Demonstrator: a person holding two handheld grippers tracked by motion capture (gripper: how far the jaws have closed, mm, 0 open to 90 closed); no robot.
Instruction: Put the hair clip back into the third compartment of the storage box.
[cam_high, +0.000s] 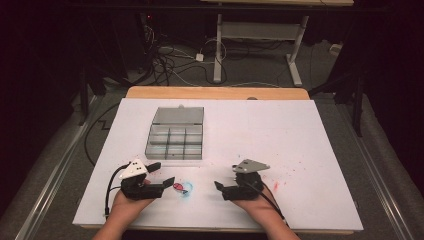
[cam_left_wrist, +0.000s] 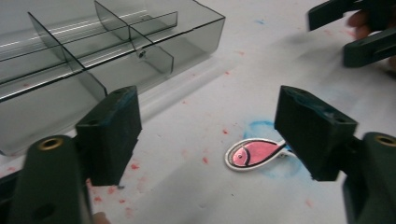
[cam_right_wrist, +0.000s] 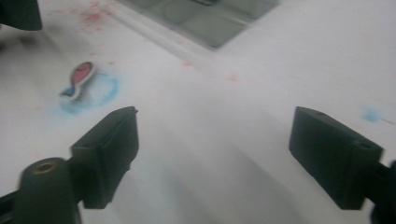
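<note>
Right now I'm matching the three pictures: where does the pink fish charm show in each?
High view: pink fish charm low centre, on the table between both hand-held grippers.
Left gripper view: lower centre, by the right jaw.
Right gripper view: upper left.
Shared landmark: the blue smudge under it; the grey divided box lies beyond.

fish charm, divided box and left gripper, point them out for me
fish charm (cam_left_wrist: 254, 154), left gripper view, on its pink body
divided box (cam_high: 174, 156), high view, on its near front wall
left gripper (cam_high: 164, 174), high view, midway between its jaw tips
</note>
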